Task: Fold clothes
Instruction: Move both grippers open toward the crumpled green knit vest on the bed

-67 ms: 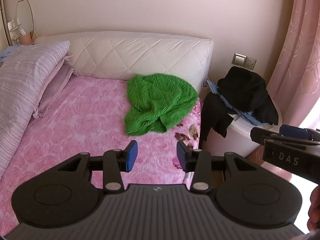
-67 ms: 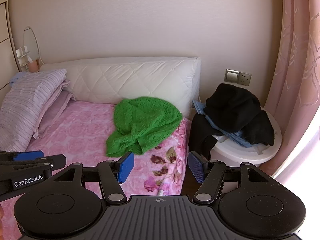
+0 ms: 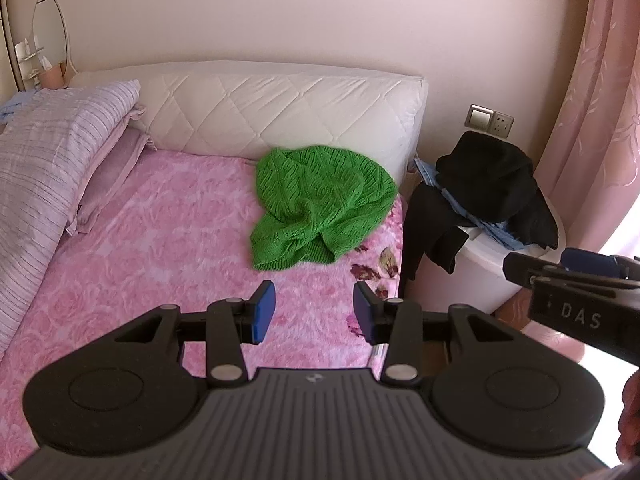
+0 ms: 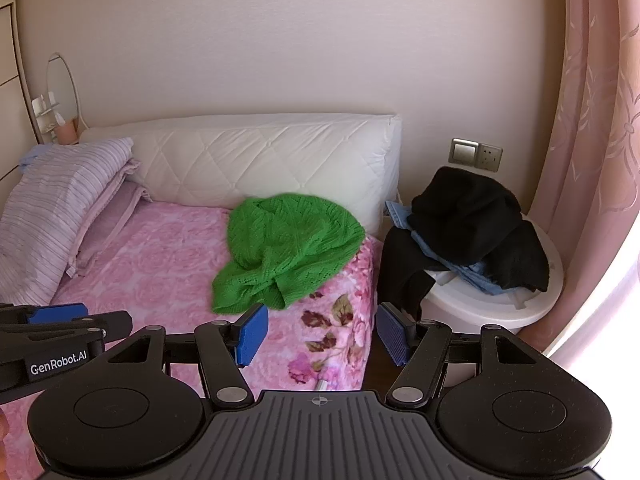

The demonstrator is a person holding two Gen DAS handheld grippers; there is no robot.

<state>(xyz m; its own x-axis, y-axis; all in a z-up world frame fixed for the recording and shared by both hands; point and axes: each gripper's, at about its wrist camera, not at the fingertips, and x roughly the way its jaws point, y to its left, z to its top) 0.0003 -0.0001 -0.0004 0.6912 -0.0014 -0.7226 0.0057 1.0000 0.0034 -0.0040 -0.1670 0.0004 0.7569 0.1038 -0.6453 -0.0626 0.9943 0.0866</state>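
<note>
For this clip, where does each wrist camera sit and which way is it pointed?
Left wrist: behind the open left gripper, facing the bed's headboard over the pink bedspread; the right gripper intrudes at right, with a hand's edge.
Right wrist: behind the open right gripper, further right, facing the bed's edge and the white round table; the left gripper shows at left.
Shared: green knit sweater, black garment, wall socket.

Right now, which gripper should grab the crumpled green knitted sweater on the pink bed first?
Probably the left gripper: the crumpled green knitted sweater lies straight ahead between its open fingers. The right gripper points past the bed edge.
</note>
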